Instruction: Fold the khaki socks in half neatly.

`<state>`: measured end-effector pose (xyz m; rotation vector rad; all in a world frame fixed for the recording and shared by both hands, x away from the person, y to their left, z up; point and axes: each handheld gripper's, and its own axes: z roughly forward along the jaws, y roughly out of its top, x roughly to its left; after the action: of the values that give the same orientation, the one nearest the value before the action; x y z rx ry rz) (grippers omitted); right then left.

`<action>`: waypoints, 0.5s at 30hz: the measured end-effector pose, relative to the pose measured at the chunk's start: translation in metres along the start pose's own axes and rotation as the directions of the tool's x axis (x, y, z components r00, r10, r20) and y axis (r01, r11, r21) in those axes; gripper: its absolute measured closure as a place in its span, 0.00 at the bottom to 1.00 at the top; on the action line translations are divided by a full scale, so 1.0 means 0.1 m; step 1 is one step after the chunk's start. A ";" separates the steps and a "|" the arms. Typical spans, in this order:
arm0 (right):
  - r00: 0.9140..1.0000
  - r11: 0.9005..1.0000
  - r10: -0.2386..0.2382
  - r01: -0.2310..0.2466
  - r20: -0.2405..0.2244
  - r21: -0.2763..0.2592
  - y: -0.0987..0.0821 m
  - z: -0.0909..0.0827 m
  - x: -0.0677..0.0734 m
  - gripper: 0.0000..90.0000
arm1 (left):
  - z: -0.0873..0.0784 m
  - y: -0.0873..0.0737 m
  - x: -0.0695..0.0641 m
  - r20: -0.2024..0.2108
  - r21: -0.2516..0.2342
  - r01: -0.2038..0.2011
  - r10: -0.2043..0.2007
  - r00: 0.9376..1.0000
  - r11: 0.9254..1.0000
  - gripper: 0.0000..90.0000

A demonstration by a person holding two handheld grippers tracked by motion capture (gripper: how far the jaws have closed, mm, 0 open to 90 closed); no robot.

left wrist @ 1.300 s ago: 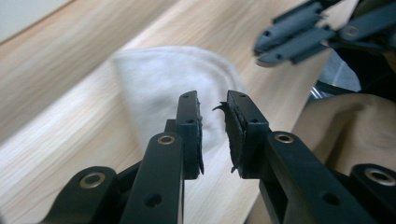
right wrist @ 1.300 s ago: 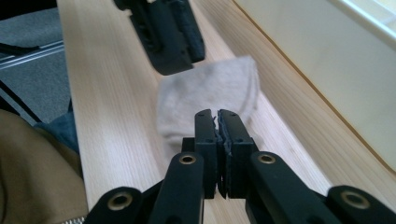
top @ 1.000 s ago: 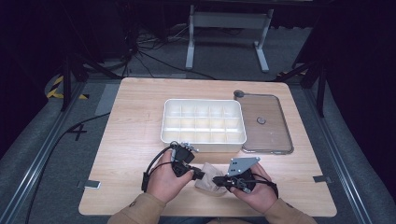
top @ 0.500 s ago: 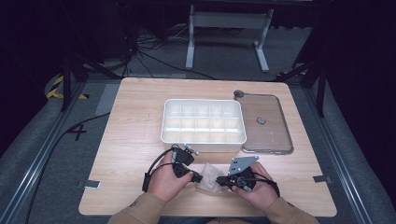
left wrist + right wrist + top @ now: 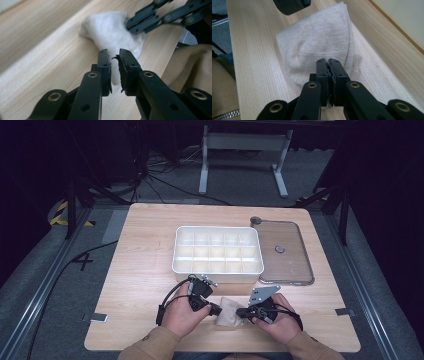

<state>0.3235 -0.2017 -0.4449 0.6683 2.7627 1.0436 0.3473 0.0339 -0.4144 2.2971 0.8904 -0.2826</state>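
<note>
Near table edge: cream sock [image 5: 227,312] flat on the table [image 5: 140,270], long axis left-right between both grippers. Right gripper [image 5: 328,65] clenched on sock's edge; left gripper [image 5: 113,56] slightly parted over its other end. Beyond: white divided tray [image 5: 217,251], clear lid [image 5: 282,251].

A dim room around a pale wooden surface [image 5: 145,250] lit from above. Grey carpeted floor [image 5: 45,285] surrounds it, crossed by metal rails [image 5: 37,305] on both sides. Beyond the far edge stands a light grey metal stand [image 5: 242,150] with two legs, and black cables [image 5: 165,175] tangle on the floor near it. Yellow and black striped tape [image 5: 62,212] lies far left. The walls are lost in darkness.
</note>
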 end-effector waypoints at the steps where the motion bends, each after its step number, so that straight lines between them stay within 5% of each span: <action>1: 1.000 1.000 0.000 0.000 0.000 0.000 0.00 0.00 0.00 0.97 | 0.00 0.00 0.00 0.000 0.000 0.000 0.000 1.000 1.000 0.89; 8: 1.000 1.000 -0.011 0.011 0.014 -0.013 -0.02 0.02 0.01 0.99 | 0.05 0.08 -0.07 0.011 -0.036 -0.047 0.047 0.999 0.998 0.90; 15: 0.999 0.999 -0.036 0.037 0.021 -0.015 -0.02 0.02 0.03 1.00 | 0.21 0.14 -0.09 -0.031 -0.018 -0.072 0.071 0.997 0.997 0.91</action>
<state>0.3206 -0.2006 -0.4481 0.6206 2.7353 1.0435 0.3507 0.0080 -0.4198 2.3150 0.8201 -0.2082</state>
